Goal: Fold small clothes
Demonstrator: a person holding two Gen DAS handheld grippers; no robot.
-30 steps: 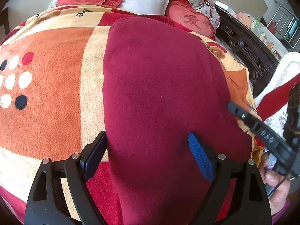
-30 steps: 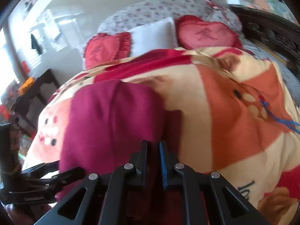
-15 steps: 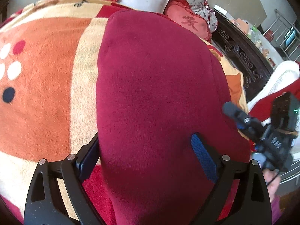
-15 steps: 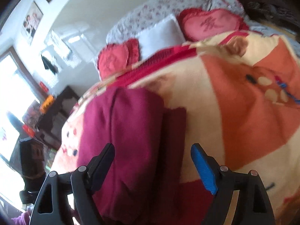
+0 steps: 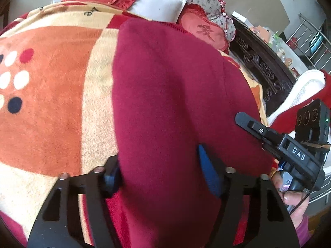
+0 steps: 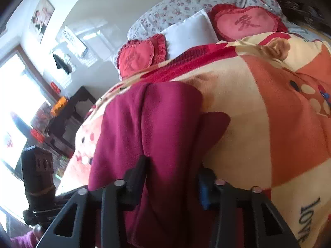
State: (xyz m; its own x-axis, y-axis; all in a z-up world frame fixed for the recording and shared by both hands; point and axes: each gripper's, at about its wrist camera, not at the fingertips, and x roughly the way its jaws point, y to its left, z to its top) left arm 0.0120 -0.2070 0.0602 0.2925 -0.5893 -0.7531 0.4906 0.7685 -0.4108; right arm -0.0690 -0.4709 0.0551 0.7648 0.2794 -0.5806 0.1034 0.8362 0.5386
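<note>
1. One dark red garment (image 5: pixel 169 95) is seen lying folded lengthwise on the blanket (image 5: pixel 51 107) of a bed, its near end reaching under both tools
2. The left gripper (image 5: pixel 159 175) is set astride the near end of the garment; its jaws have just been closing and the cloth is bunched up between them, pressed by both pads
3. The right gripper (image 6: pixel 171 177) is placed on the same near end, on the garment's right-hand fold; its jaws have just been closing and a ridge of cloth is pinched between them
4. In the left view the right gripper (image 5: pixel 269 132) is seen at the garment's right edge, held by a hand (image 5: pixel 293 196)
5. Counted: one garment, two grippers, two red heart cushions (image 6: pixel 140 55), one white pillow (image 6: pixel 190 33), one blanket
</note>
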